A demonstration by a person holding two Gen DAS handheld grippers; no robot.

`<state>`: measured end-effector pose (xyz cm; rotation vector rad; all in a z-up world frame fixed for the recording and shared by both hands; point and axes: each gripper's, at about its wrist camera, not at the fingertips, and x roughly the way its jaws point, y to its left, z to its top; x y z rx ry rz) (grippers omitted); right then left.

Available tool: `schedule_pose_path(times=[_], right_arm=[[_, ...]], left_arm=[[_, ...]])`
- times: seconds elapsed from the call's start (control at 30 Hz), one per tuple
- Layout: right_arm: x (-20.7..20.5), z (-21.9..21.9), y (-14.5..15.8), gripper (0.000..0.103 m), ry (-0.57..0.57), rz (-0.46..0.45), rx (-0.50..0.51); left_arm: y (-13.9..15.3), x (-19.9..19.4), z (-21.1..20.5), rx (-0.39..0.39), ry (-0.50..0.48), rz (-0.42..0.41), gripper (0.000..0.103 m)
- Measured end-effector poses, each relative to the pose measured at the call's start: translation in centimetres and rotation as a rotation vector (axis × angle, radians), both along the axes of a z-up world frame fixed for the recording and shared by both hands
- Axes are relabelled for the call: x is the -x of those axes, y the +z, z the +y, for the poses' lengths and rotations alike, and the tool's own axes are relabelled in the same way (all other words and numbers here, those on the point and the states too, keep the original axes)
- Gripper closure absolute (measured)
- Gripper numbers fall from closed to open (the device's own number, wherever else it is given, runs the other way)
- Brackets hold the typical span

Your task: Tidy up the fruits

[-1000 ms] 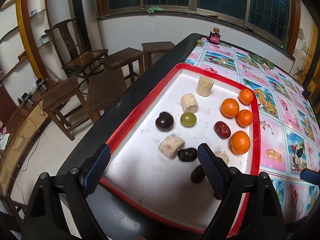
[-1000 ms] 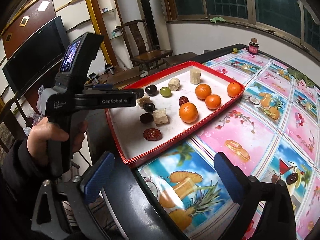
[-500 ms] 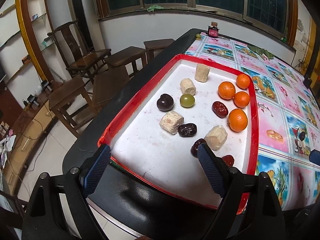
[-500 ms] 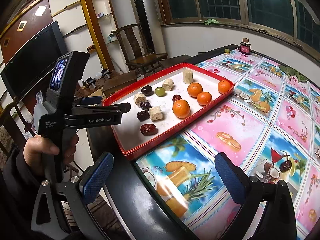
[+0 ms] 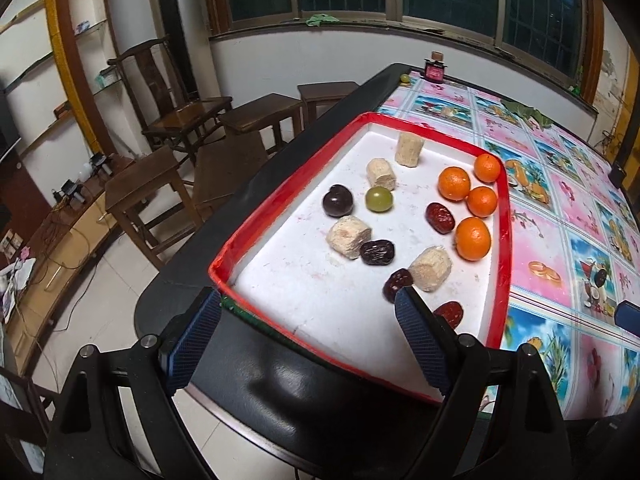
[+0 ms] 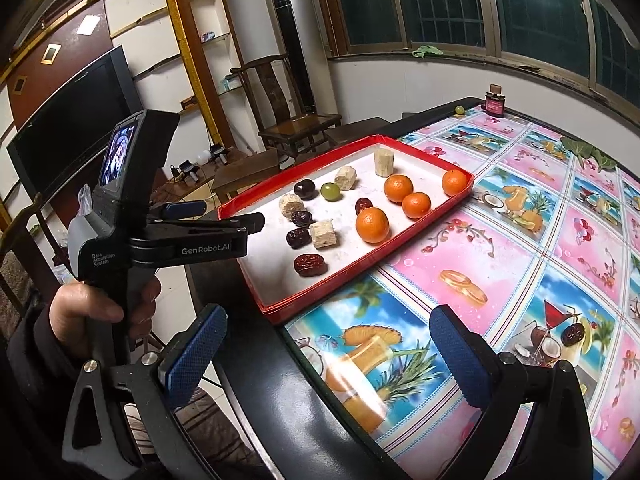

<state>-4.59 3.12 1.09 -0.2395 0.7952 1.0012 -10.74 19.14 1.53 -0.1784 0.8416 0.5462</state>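
Sorting partly done, by judgement. Red tray (image 5: 505, 240) on table (image 6: 520, 240): four oranges (image 5: 472, 239) grouped along its right side; dates (image 5: 377, 252), pale cane pieces (image 5: 349, 237), plum and green grape lie mixed mid-tray. Left tongs (image 5: 308, 344) spread, empty, at near rim. Right tongs (image 6: 324, 356) spread, empty, over table.

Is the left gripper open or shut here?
Open. The left gripper has its blue pads wide apart over the red tray's near edge, nothing between them.
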Motion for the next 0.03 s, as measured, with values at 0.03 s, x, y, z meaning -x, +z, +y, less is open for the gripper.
schedule_pose_path(times=[0.03], right_arm=[[-0.03,-0.06,-0.06,0.001,-0.004,0.003,-0.003]], left_arm=[[0.06,0.20,-0.14,-0.006,-0.002,-0.005,0.014]])
